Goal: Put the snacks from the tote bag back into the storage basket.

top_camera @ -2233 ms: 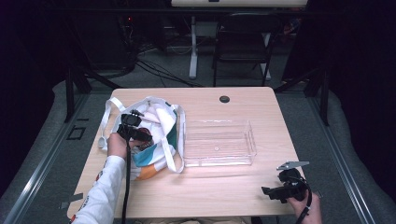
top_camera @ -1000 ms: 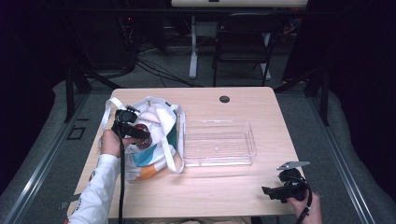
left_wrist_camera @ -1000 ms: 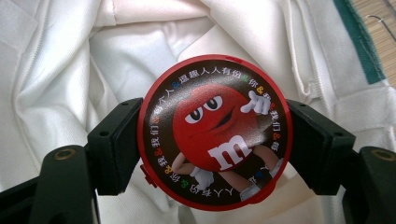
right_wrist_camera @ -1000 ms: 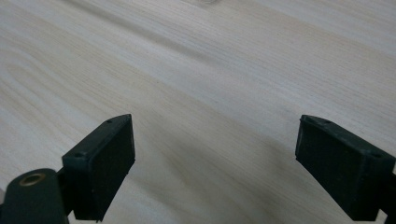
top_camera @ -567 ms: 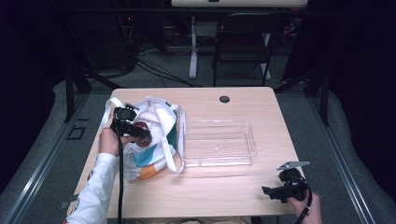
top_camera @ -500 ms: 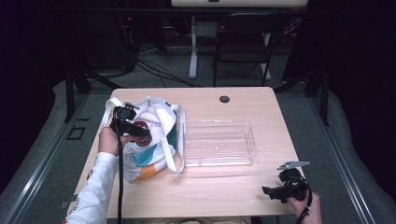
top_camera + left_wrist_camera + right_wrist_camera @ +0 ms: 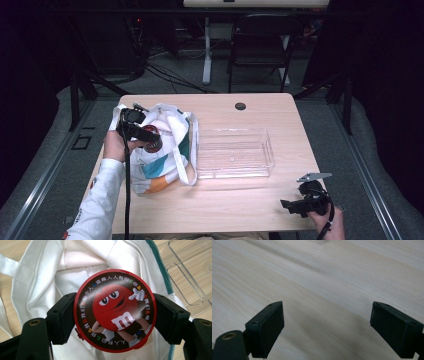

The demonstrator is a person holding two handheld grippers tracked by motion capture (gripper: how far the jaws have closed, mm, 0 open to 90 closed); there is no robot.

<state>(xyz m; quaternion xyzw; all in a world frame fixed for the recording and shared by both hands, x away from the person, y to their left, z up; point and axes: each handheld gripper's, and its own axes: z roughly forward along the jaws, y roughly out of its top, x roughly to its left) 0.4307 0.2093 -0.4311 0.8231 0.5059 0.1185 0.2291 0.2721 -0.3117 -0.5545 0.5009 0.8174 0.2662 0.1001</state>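
The left gripper (image 7: 150, 139) is clamped on the red candy tin (image 7: 115, 311), one black jaw on each side of its round rim, and the printed lid faces straight up into the left gripper view, so the tin sits flat between the pads with its short axis pointing up at the camera. Below it is the open mouth of the white tote bag (image 7: 162, 150), the pale lining (image 7: 75, 272) spread under the tin, so the tin hangs above the bag's opening and not down inside it. The bag lies by the table's (image 7: 250, 205) left edge, handles flopped toward the front and back. Here is what the next move looks to hinge on: the clear plastic tray (image 7: 234, 156) sits just beside the bag, toward the table's middle, and in the left gripper view its clear rim shows at the upper right, past the bag's teal trim. So from the jaws, the tray lies off across the bag's far lip, and the left hand is by far the nearer one to it. The right gripper (image 7: 295, 206) rests well apart near the table's front right corner, jaws spread wide with nothing between them, bare wood grain beneath.
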